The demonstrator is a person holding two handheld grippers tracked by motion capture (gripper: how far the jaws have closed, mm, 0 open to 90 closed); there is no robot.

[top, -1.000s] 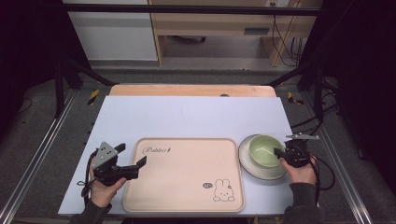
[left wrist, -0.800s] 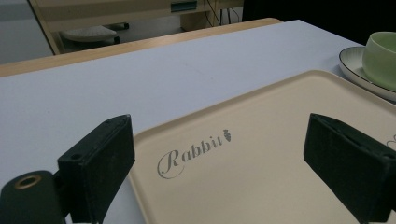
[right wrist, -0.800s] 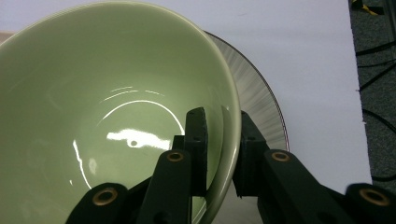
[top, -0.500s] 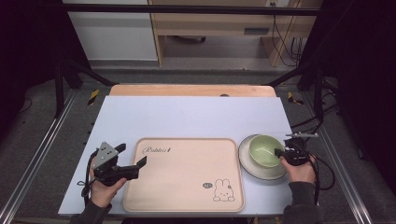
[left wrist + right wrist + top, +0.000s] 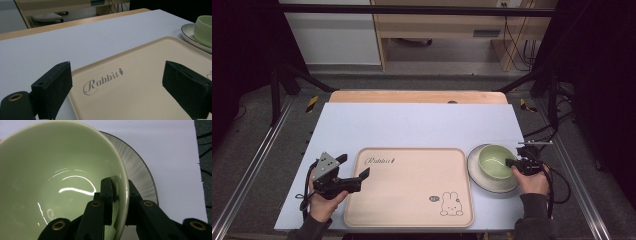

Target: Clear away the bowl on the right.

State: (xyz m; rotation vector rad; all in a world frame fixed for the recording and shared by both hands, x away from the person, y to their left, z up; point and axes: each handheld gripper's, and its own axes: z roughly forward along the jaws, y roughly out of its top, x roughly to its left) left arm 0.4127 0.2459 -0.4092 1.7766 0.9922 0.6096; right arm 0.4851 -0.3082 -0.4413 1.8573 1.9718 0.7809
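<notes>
1. The right gripper (image 5: 513, 162) sits at the right side of the table, its jaws pinched on the right-hand rim of the green bowl (image 5: 495, 161).
2. In the right gripper view one jaw lies inside the bowl wall and the other outside it, both pressing the rim; the jaws have just been closing, with the rim between them.
3. The green bowl stands on a white plate (image 5: 478, 176) with a dark edge, just right of the beige tray (image 5: 409, 195) and near the table's front right corner.
4. The left gripper (image 5: 354, 172) rests at the tray's left edge, its jaws spread wide and holding nothing.
5. In the left gripper view the left gripper's jaws stand apart over the tray's near-left corner, beside the printed word "Rabbit".
</notes>
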